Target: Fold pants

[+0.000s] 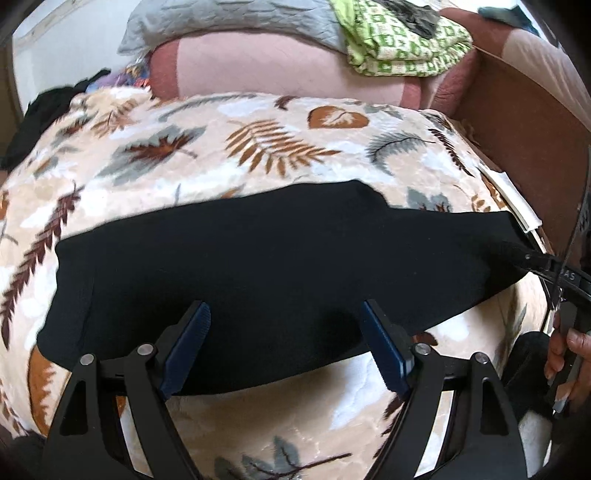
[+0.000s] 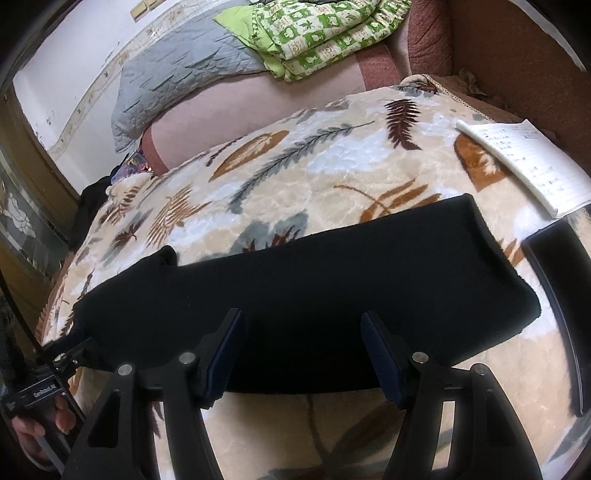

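Observation:
Black pants [image 1: 258, 266] lie folded lengthwise in a long band across a leaf-patterned blanket [image 1: 258, 147]; they also show in the right wrist view [image 2: 314, 280]. My left gripper [image 1: 284, 314] is open, its blue-padded fingers [image 1: 192, 332] hovering over the pants' near edge, holding nothing. My right gripper [image 2: 301, 325] is open over the near edge too, empty. The right gripper shows at the right edge of the left wrist view [image 1: 546, 266], by the pants' right end. The left gripper shows at the lower left of the right wrist view [image 2: 62, 354].
A pink sofa back [image 1: 277, 62] with a grey quilt [image 1: 229, 18] and a green patterned cloth [image 1: 406, 40] lies behind. A white notebook [image 2: 528, 166] lies on the blanket at the right. Dark clothing [image 1: 40, 110] sits at the far left. A dark flat object [image 2: 561, 295] lies right of the pants.

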A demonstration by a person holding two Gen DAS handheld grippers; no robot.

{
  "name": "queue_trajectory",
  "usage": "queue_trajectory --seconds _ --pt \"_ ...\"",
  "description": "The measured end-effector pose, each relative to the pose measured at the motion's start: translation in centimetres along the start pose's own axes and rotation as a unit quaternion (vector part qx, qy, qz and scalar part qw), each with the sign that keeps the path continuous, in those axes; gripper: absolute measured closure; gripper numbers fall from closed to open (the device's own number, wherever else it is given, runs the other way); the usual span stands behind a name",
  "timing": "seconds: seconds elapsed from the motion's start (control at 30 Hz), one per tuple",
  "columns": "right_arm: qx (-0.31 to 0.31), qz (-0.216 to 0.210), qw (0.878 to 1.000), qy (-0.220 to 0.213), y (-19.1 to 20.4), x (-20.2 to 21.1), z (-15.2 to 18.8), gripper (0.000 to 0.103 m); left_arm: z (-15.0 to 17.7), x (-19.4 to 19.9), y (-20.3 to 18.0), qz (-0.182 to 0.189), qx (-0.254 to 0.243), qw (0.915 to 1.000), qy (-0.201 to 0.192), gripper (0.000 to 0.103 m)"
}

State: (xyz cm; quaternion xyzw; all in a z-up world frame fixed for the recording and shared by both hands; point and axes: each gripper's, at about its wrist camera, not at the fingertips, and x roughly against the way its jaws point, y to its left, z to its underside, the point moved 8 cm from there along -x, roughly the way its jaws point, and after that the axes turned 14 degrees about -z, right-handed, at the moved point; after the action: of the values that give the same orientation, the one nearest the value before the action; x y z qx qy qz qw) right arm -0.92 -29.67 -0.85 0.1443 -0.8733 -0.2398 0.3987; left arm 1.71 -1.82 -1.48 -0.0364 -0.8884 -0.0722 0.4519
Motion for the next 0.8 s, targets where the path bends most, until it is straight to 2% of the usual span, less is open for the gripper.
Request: queue_trajectory --seconds 0.2,0.5,0.7,0.8 --pt "-0.022 0.007 1.000 -0.014 -1.5 1.8 -0.4 0.036 0.3 -0.6 -0.1 -0.004 -0.002 1.0000 0.000 0.020" --pt "-0.044 0.029 0.998 -0.023 -4.3 4.1 -0.2 0.036 -1.2 0.4 -2.1 0.017 -0.017 0.9996 -0.011 0.020" --pt "-0.058 0.039 0.997 -0.028 -6.4 5.8 0.2 0.036 -2.5 0.6 -5.6 0.048 -0.044 0.9978 -0.010 0.020" --pt "-0.071 0.039 0.996 -0.027 -7.6 6.7 0.6 0.036 -3.4 1.0 -8.3 0.083 -0.068 0.9941 -0.007 0.020"
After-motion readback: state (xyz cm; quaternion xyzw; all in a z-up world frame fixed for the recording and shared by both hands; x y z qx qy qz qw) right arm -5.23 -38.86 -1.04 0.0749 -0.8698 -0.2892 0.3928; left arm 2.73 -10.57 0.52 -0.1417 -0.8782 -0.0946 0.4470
